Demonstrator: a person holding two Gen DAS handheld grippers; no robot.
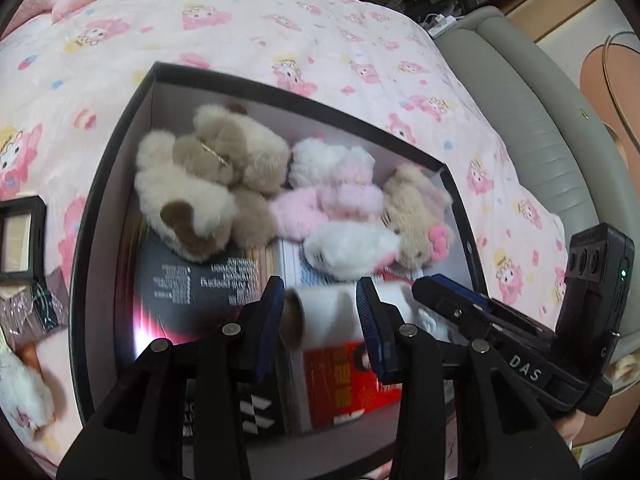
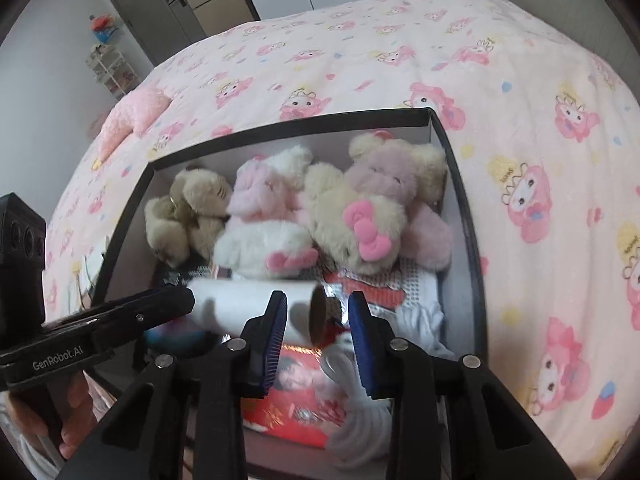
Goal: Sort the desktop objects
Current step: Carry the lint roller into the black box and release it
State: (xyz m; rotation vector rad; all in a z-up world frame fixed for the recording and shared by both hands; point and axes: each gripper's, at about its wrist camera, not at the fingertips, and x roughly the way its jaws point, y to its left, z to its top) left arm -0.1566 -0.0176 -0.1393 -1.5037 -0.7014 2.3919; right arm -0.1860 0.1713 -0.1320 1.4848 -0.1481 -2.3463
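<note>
Pink cartoon-print bedding (image 1: 340,40) carries the black box (image 1: 96,184), plush toys (image 1: 208,176) along its far wall. Over its near half hangs a white roll (image 1: 324,312), long axis crosswise between my grippers. Left gripper (image 1: 322,312) and right gripper (image 2: 318,312) each straddle one end, apparently pinching it; contact is blurred.

**Colours and patterns around the black box**

The box (image 1: 105,184) is black outside, white inside. Within it: a beige-and-brown plush (image 1: 200,184), a pink-and-white plush (image 1: 332,200), a tan plush (image 2: 360,216) with pink bow, a white roll (image 1: 324,316), a red packet (image 1: 340,384). Beneath the box, a pale pink bedspread (image 2: 360,60) printed with pink cartoon characters. Both grippers' pads (image 2: 276,336) are blue.
</note>
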